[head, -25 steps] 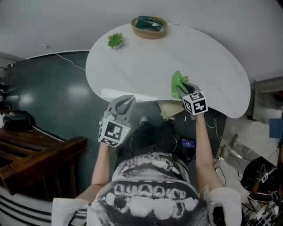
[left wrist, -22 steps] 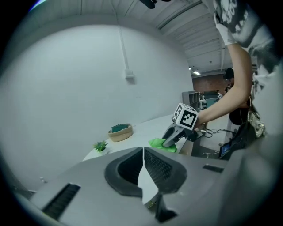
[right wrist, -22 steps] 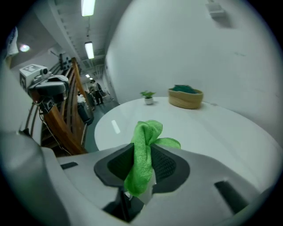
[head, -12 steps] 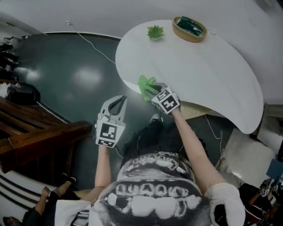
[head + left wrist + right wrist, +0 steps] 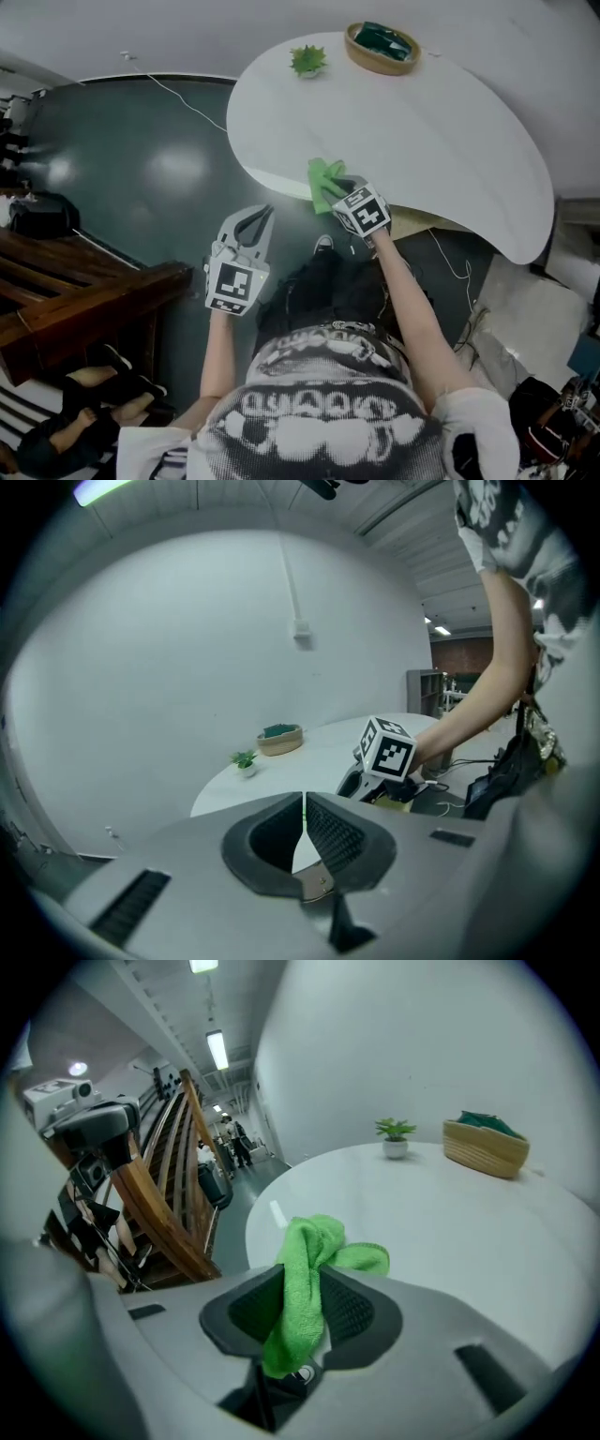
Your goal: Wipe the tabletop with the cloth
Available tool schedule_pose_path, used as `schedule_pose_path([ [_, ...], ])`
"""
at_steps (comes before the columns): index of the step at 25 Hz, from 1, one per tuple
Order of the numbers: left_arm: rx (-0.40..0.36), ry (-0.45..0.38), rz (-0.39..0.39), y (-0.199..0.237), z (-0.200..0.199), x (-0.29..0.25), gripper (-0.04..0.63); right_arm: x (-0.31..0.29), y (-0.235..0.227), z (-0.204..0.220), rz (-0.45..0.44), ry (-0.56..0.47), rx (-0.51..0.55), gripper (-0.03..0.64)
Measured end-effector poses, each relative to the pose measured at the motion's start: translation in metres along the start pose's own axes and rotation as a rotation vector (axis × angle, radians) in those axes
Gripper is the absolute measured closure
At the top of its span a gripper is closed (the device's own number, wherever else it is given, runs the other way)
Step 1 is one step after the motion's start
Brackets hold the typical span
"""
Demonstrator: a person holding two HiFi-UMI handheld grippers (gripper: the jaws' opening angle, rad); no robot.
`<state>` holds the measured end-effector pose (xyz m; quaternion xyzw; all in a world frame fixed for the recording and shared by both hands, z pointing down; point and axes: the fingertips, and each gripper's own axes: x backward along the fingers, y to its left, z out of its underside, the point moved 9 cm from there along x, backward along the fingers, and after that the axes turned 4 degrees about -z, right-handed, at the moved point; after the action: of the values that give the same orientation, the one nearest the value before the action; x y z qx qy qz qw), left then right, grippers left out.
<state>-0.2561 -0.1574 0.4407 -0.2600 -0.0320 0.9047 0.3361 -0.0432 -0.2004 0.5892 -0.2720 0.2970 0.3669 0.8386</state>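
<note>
Green cloth (image 5: 306, 1274) clamped between jaws of right gripper (image 5: 343, 190), bunched at tabletop (image 5: 422, 122) edge, left gripper (image 5: 303, 808) jaws pressed together, empty

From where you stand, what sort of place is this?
Probably an open indoor hall or studio, not a home: a white table with a small potted plant, a dark polished floor crossed by a cable, and a wooden staircase.

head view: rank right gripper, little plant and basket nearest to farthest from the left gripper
1. right gripper, holding the cloth, close on the right
2. plant, far left of the tabletop
3. basket, far edge, right of the plant
</note>
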Motion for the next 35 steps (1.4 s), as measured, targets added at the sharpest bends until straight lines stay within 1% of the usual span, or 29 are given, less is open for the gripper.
schedule_pose_path([
  [3,-0.018,-0.03,0.052,-0.019,-0.02,-0.018,0.584,0.04,-0.025,0.027,0.077,-0.012,-0.065,0.5],
  [6,-0.058,-0.053,0.107,-0.042,-0.041,-0.034,0.584,0.086,-0.049,0.06,0.16,-0.036,-0.135,0.502],
  [10,-0.093,-0.061,0.139,-0.084,-0.069,-0.056,0.584,0.153,-0.084,0.11,0.253,-0.059,-0.214,0.502],
  [14,-0.122,-0.089,0.186,-0.143,-0.1,-0.074,0.584,0.224,-0.114,0.172,0.339,-0.068,-0.283,0.5],
  [18,-0.158,-0.128,0.261,-0.211,-0.133,-0.094,0.584,0.292,-0.137,0.24,0.422,-0.073,-0.365,0.501],
  [20,-0.164,-0.147,0.292,-0.243,-0.148,-0.102,0.584,0.322,-0.145,0.271,0.458,-0.076,-0.404,0.501],
  [24,-0.159,-0.169,0.337,-0.3,-0.168,-0.112,0.584,0.373,-0.159,0.326,0.513,-0.075,-0.458,0.501],
  [27,-0.18,-0.162,0.376,-0.332,-0.174,-0.115,0.584,0.403,-0.165,0.359,0.548,-0.076,-0.493,0.501],
  [31,-0.197,-0.14,0.399,-0.354,-0.174,-0.114,0.584,0.43,-0.167,0.39,0.58,-0.09,-0.534,0.5],
  [35,-0.217,-0.112,0.402,-0.364,-0.173,-0.114,0.584,0.441,-0.168,0.405,0.594,-0.102,-0.553,0.5],
])
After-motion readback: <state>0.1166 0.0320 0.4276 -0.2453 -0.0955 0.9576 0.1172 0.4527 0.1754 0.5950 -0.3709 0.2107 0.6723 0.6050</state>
